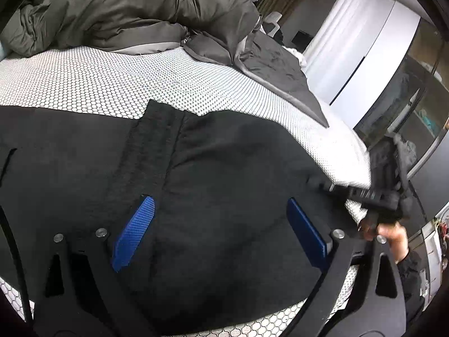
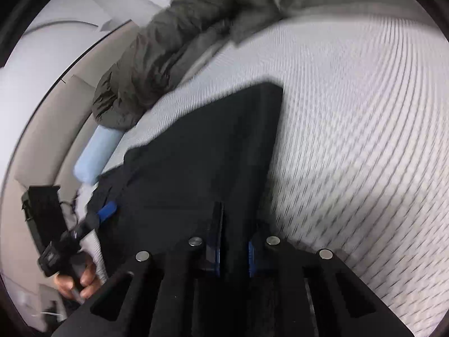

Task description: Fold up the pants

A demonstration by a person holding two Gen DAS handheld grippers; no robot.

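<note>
A pair of black fabric pants [image 1: 213, 196] lies spread across a bed's white mattress cover with a small honeycomb print [image 1: 118, 81], filling the lower half of the left wrist view from 9 o'clock round to 4 o'clock. The left gripper [image 1: 221, 230] hangs over the cloth with its two blue-padded fingers [image 1: 134, 233] standing wide apart, nothing between them; the dark fabric shows in the gap.

In the right wrist view, which is blurred, the right gripper [image 2: 234, 255] has its fingers drawn almost together on a fold of the black pants, the blue pads [image 2: 250, 258] just visible either side of the pinched cloth. From there the garment runs up toward 12 o'clock as a narrowing dark panel on the bed.

A rumpled olive-grey duvet [image 1: 126, 11] is heaped along the far side of the mattress, at 11 o'clock in the left view. A pale blue pillow-like roll [image 2: 95, 157] lies at 9 o'clock in the right view, just below the duvet's end.

Each camera catches the other tool: the person's right hand [image 1: 393, 236] grips a black handle at 3 o'clock in the left view, and the left hand [image 2: 78, 280] shows at 8 o'clock in the right view. White wardrobe doors [image 1: 364, 42] stand beyond the bed at 1 o'clock.
</note>
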